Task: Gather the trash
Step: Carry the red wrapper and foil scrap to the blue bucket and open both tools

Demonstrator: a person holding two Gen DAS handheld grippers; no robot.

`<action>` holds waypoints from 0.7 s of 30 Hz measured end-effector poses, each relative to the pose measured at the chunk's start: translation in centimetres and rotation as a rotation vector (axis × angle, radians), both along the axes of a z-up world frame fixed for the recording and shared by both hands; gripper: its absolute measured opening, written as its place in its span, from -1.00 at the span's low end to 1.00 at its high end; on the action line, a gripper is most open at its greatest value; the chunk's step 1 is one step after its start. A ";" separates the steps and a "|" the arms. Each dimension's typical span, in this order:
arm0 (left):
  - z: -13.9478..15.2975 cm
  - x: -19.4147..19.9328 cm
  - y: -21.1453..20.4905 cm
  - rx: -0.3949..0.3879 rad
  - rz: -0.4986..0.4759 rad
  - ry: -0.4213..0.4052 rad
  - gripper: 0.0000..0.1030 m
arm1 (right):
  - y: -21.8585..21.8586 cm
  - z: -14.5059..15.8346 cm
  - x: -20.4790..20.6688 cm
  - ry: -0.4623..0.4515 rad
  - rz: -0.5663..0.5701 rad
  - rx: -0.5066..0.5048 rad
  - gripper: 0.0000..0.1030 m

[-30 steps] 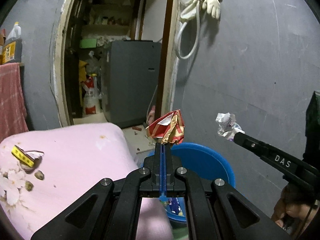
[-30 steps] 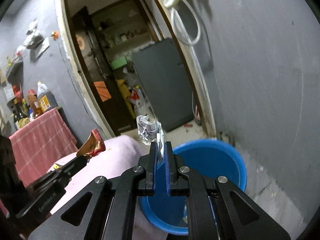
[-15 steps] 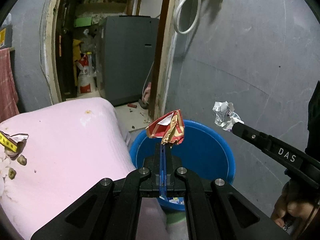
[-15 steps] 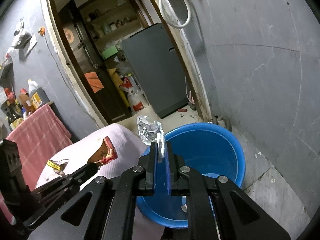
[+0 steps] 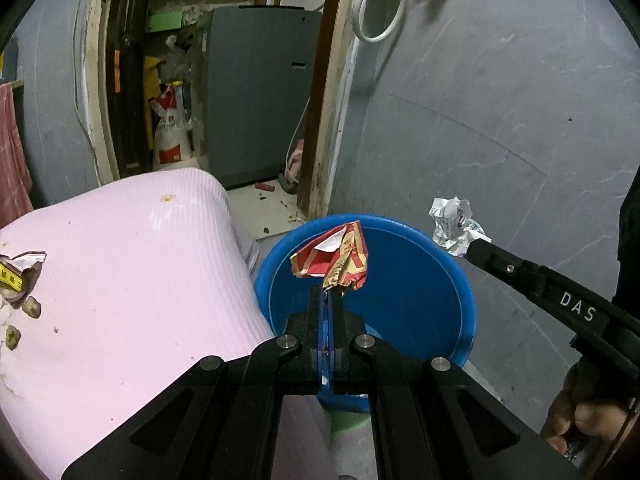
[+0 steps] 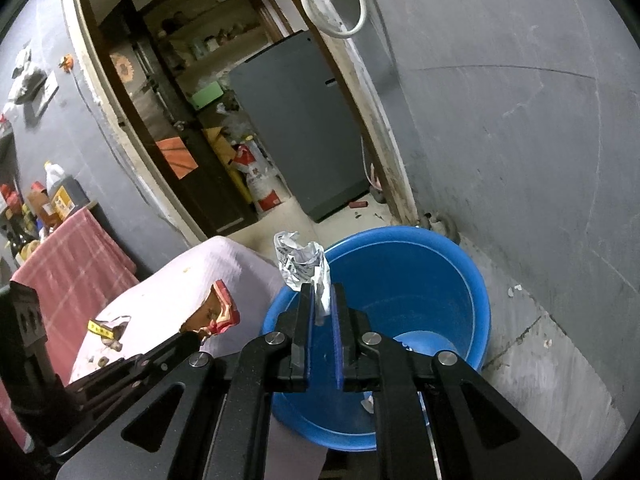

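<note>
Grey plaster walls close off the corner I am working in, and the blue bucket [image 5: 460, 280] on the floor against them is my landmark. My left gripper [image 5: 329, 294] is clamped tight on a crumpled red and gold wrapper [image 5: 334, 262], its fingers pressed almost flat together, and the wrapper hangs directly above the bucket's open mouth, on the side nearest the pink cushion. My right gripper [image 6: 322, 300] pinches a crumpled white paper wad [image 6: 302, 266] between its blue pads; the jaws stand a little apart with the paper's tail trapped between them. From the right wrist view that wad sits over the bucket's [image 6: 478, 280] near left rim, while the left wrist view shows it [image 5: 454, 224] by the bucket's right rim, above the edge; I cannot tell whether it is fully over the opening. A few scraps lie at the bucket's bottom. Just left of the bucket, touching its side, is the pink cushion [image 5: 132, 264], and on the cushion's far-left edge, well apart from the bucket, lie a torn wrapper with a yellow strip [image 5: 18, 270] and some small brown bits [image 5: 32, 308]. Behind the bucket an open doorway shows a grey cabinet [image 5: 256, 92] and a white and red sack [image 5: 170, 136] on the floor.
</note>
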State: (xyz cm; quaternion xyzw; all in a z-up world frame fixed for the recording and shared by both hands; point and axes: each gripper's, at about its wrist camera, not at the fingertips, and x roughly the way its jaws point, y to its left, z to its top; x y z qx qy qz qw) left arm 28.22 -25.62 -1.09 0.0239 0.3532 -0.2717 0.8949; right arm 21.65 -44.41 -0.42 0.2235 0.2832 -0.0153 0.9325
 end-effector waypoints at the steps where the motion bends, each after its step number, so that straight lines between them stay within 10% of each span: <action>1: -0.1 0.1 0.0 0.002 0.001 0.004 -0.99 | -0.1 -0.1 0.0 0.003 -0.002 0.001 -0.86; 21: -0.2 0.4 1.4 -0.001 0.032 0.039 -0.76 | -0.5 -0.5 0.3 0.014 -0.022 -0.002 -0.47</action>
